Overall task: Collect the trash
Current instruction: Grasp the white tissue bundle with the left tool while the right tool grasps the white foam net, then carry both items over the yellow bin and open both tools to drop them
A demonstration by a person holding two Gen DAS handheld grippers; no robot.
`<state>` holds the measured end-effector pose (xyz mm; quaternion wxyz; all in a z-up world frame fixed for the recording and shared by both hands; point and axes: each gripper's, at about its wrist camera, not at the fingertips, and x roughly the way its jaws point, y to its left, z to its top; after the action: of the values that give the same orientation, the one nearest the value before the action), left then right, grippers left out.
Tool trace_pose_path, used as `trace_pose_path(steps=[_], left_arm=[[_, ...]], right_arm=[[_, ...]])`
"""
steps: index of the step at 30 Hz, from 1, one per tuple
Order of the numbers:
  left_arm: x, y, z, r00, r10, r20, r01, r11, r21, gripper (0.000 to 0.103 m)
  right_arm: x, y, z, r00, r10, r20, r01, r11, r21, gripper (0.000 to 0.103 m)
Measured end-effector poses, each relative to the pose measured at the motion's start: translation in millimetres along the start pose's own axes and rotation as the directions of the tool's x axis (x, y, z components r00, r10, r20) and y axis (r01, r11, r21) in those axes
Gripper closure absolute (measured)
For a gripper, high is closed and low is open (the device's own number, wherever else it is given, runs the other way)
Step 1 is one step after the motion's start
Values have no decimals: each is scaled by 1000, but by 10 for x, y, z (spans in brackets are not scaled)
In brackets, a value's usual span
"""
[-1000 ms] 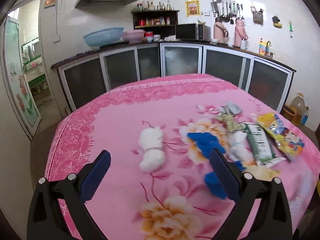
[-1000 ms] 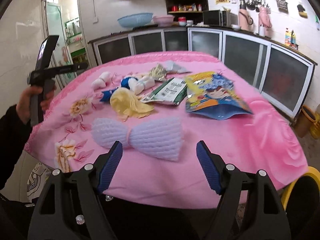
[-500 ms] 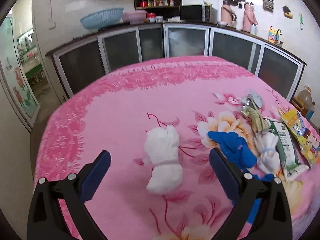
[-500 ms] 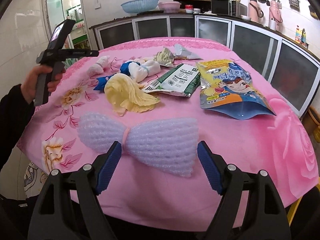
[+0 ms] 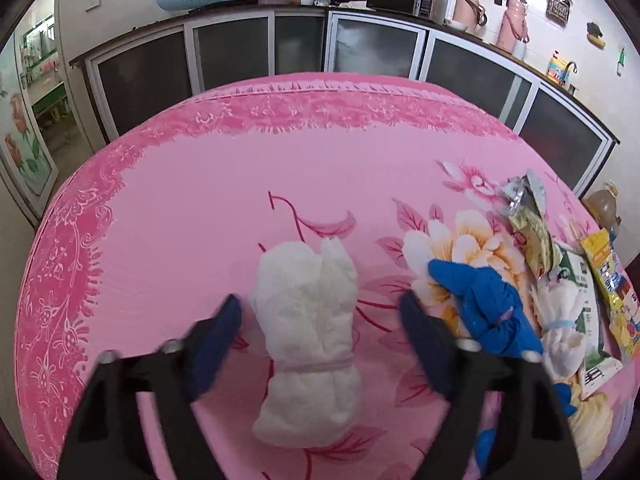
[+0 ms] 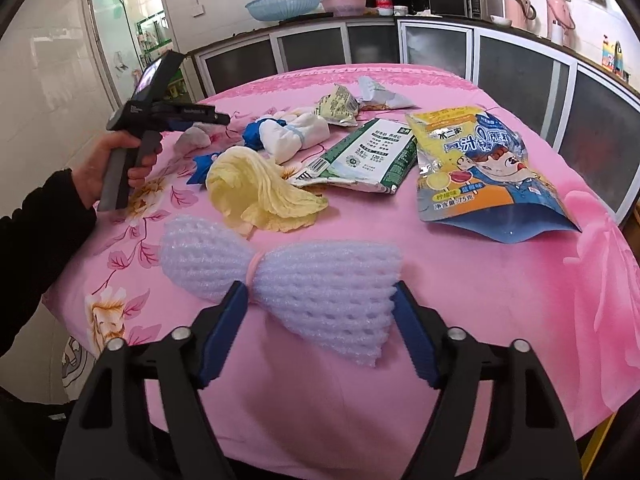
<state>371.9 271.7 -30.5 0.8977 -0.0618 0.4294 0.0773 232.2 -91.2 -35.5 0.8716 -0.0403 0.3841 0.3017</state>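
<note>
Down at the near edge of the bench (image 6: 500,300), draped in a pink flowered cloth, the right gripper (image 6: 320,312) hung with its jaws spread wide on either side of a white foam net (image 6: 304,280) pinched at its middle by a pink band; the blue pads stood just beside the net's wider half, gripping nothing. Beyond it lay a crumpled yellow wrapper (image 6: 256,192), a green-and-white packet (image 6: 368,156), and a large yellow-and-blue snack pouch (image 6: 480,168), with two smaller crumpled foil wrappers (image 6: 360,100) farther back.

Over on the other side, the left gripper (image 5: 320,320) also held its jaws wide apart, straddling a white tissue bundle (image 5: 308,332) tied near its lower end by a thin band, which lay flat on the cloth between the blurred blue pads, with a gap showing on each side. Just right of it sat a crumpled blue glove (image 5: 484,300), and beside that a second white tied bundle (image 5: 560,320). In the right wrist view the person's left hand (image 6: 104,164) gripped the tool's handle.
</note>
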Motion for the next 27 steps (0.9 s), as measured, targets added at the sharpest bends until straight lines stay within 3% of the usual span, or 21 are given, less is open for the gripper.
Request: trace_pose_path(steps=[2, 3, 4, 5, 8, 18, 27], left_arm=[[39, 16, -5, 1000, -10, -13, 10, 1000, -11, 54], [57, 29, 2, 1000, -14, -19, 14, 1000, -16, 66], [80, 44, 3, 1000, -14, -25, 14, 1000, -23, 70], [94, 66, 3, 999, -24, -27, 22, 999, -39, 71], [52, 66, 5, 1000, -28, -14, 27, 999, -47, 73], [-413, 33, 31, 995, -69, 71, 73, 996, -45, 73], [-831, -164, -155, 985, -143, 99, 145, 989, -15, 73]], right_arm=[[40, -29, 13, 1000, 2, -21, -2, 1000, 13, 50], [54, -44, 17, 1000, 9, -26, -8, 1000, 19, 54], [61, -47, 21, 1000, 12, -29, -11, 1000, 20, 59], [64, -52, 24, 999, 12, -31, -11, 1000, 21, 72], [27, -33, 29, 1000, 4, -20, -4, 1000, 12, 81], [-191, 35, 67, 1000, 10, 27, -10, 1000, 1, 83], [-476, 0, 49, 995, -62, 72, 61, 998, 14, 83]])
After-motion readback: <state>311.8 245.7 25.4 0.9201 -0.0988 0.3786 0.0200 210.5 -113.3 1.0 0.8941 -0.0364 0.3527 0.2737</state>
